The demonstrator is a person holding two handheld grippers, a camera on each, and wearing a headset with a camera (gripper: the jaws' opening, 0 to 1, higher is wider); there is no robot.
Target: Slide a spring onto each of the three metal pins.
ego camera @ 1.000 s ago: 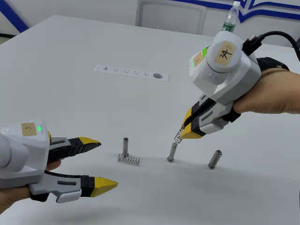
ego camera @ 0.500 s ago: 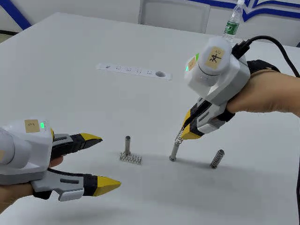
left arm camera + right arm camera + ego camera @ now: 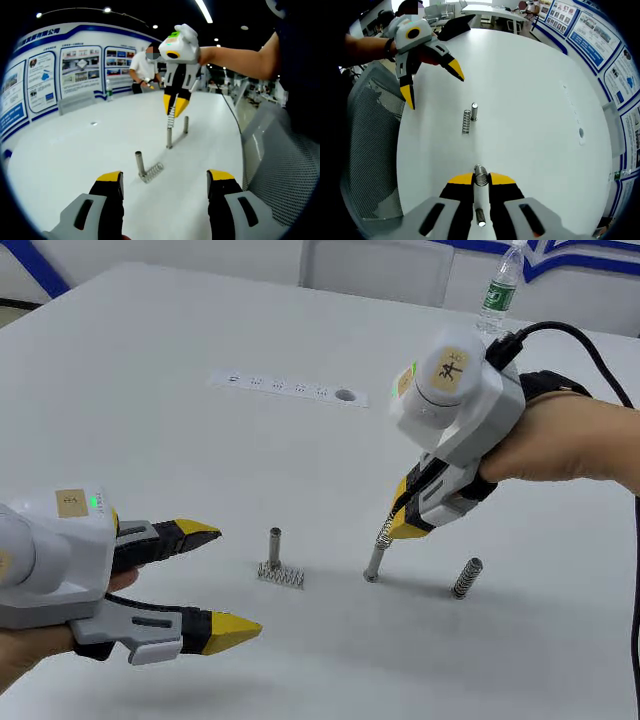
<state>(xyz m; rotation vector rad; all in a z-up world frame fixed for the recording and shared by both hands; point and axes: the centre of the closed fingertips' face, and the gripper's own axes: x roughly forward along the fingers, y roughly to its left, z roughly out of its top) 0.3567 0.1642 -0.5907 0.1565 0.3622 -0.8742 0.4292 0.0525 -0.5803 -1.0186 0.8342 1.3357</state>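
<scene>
The left tongs [image 3: 235, 580] hover released and empty, jaws wide apart, low over the near-left part of the table [image 3: 150, 390]. They point at the left pin [image 3: 274, 545], which stands upright and bare. A loose spring [image 3: 281, 575] lies flat on the table touching that pin's foot, its long axis across the line of the left tongs. The left gripper view shows the same pair straight ahead between the open jaws, the pin [image 3: 139, 162] with the spring [image 3: 154, 171] just to its right. These tongs are plainly the nearer ones to it.

Further right stands the middle pin [image 3: 374, 564], also upright. The right tongs [image 3: 397, 528] come down at it from above and to the right, clenched on the held spring [image 3: 384, 533], which hangs from their tips. Its lower end meets the top of the pin, while the coil leans slightly up and right against the pin's vertical axis. I cannot tell whether any turns have caught the tip. As I judge it, the coming move depends on bringing the spring's axis in line with the pin and then lowering it.

At the far right, the right pin [image 3: 467, 578] already wears its spring.
</scene>
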